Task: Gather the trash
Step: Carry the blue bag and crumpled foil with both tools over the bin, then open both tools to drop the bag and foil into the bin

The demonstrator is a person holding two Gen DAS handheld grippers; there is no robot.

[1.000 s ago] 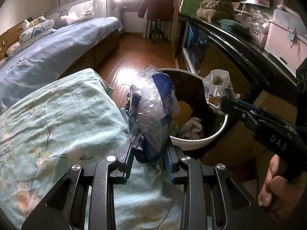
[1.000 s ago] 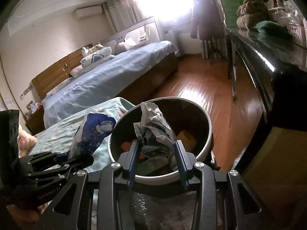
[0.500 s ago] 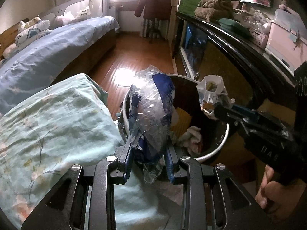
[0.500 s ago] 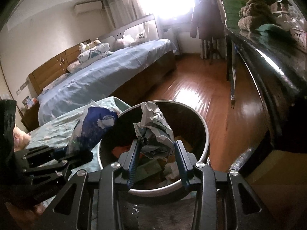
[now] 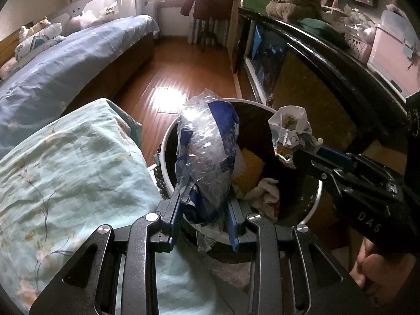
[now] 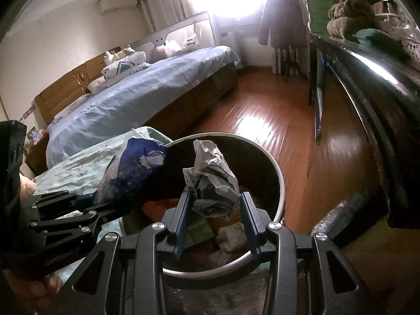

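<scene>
Blue and clear crinkled plastic bag [image 5: 207, 155] is pinched low down between the pads of the left gripper [image 5: 203, 215], jaws narrowed onto it; bag stands up tall, sitting over the near-left rim of the round trash bin [image 5: 165, 141]. In the right wrist view the same bag [image 6: 131, 170] hangs at the bin's left edge, partly over the opening. Crumpled white printed wrapper [image 6: 212, 181] sits between the blue pads of the right gripper [image 6: 214, 210], jaws part open w/ both pads against the wad, held above the bin's interior; from the left wrist view that wrapper [image 5: 288, 128] is over the bin's far-right side. Bin is white-rimmed, dark inside, already holding a yellow item [image 5: 249, 168], a white crumpled tissue [image 5: 265, 191] & other scraps too dark to name. Bin stands on the wood floor [image 6: 265, 120], just beside a pale green floral quilt [image 5: 65, 173] on its left. Blue-covered bed [image 6: 147, 94] further back; dark cabinet [image 6: 372, 92] along the right.
</scene>
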